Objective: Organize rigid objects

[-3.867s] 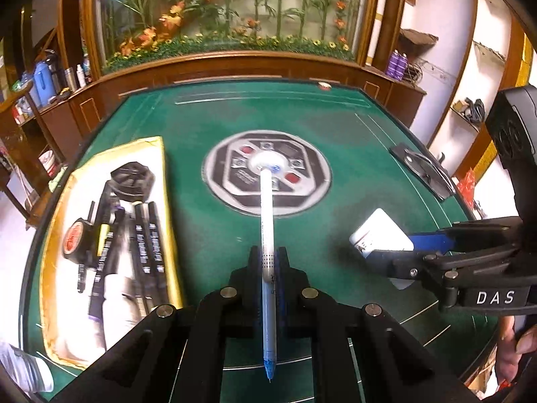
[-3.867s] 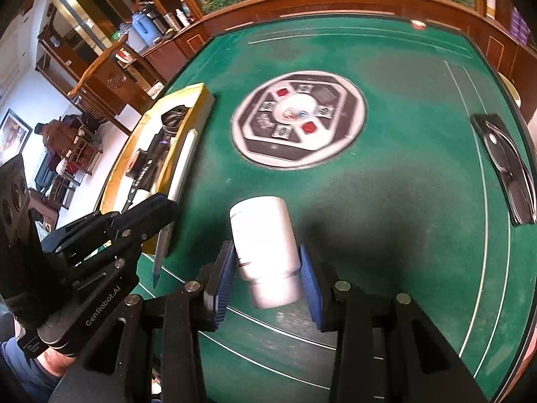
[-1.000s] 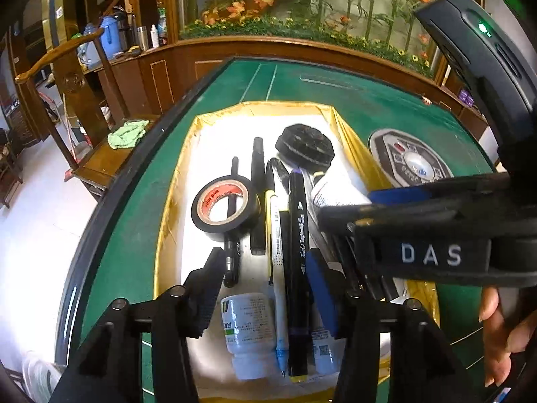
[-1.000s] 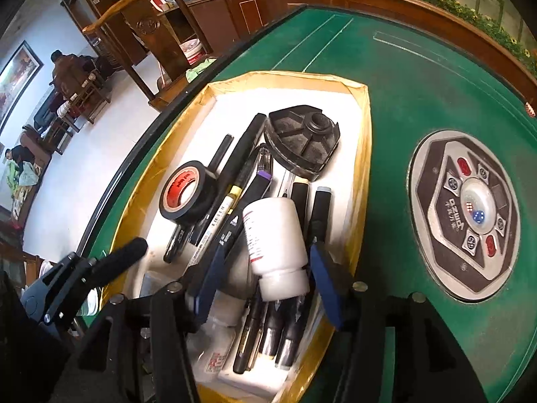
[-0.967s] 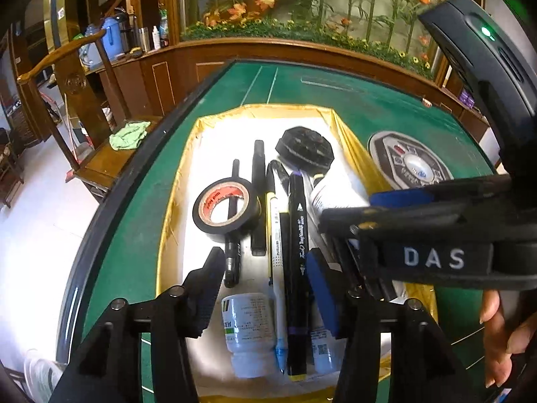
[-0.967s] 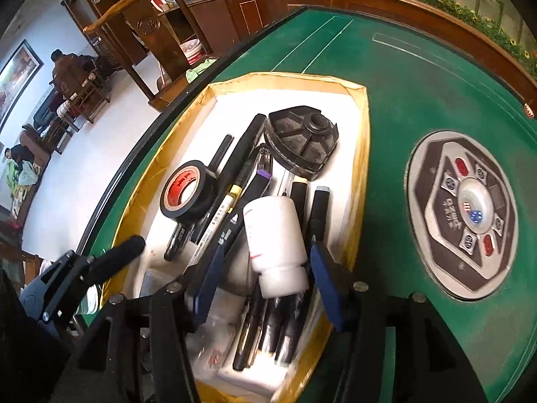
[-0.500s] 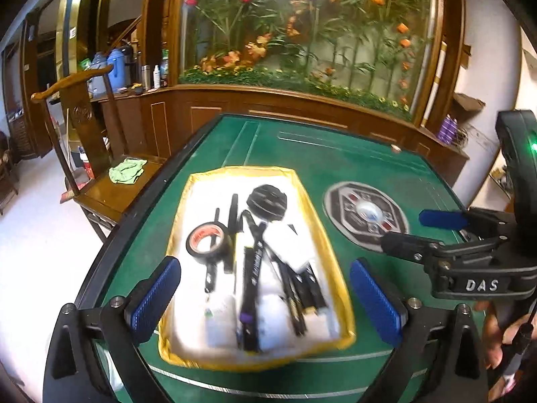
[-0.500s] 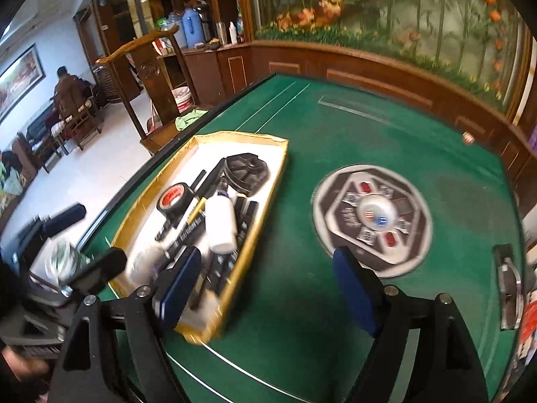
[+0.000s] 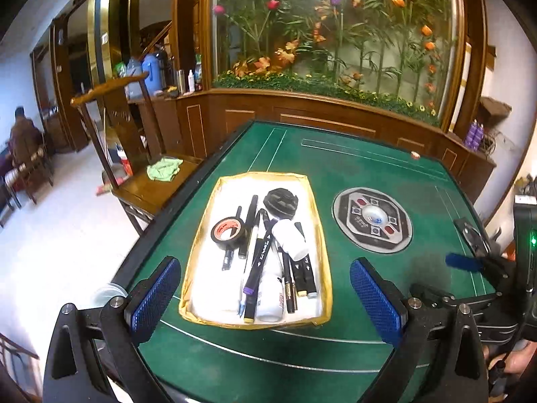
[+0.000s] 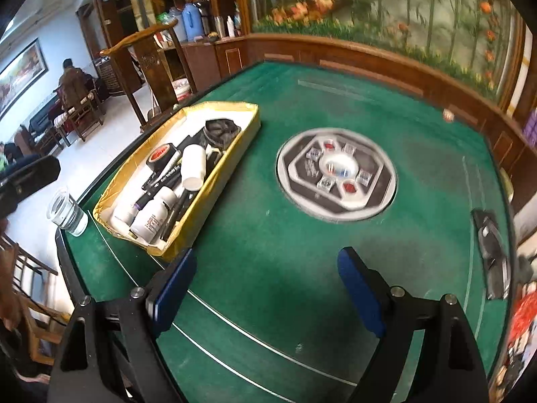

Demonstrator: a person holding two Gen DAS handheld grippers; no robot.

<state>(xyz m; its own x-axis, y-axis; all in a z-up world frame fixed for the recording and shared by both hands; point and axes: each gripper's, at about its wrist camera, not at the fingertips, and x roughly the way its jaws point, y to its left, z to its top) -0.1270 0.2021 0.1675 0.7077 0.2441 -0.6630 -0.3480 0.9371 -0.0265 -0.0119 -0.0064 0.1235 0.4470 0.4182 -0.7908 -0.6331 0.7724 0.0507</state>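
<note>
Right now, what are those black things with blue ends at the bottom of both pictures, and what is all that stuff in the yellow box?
Those are grabbing tools. A person holds one in each hand, and each has a small camera looking along its two fingers. One picture comes from the left tool, the other from the right tool. The blue parts are soft pads on the fingers. Both tools hold nothing; the left is wide open and the right's jaws are opening.

They hang over a green table. On it sits a yellow tray filled with pens and markers, a roll of black tape, a white bottle and a black round part. Beside the tray is a round panel with buttons, set into the table.
</note>
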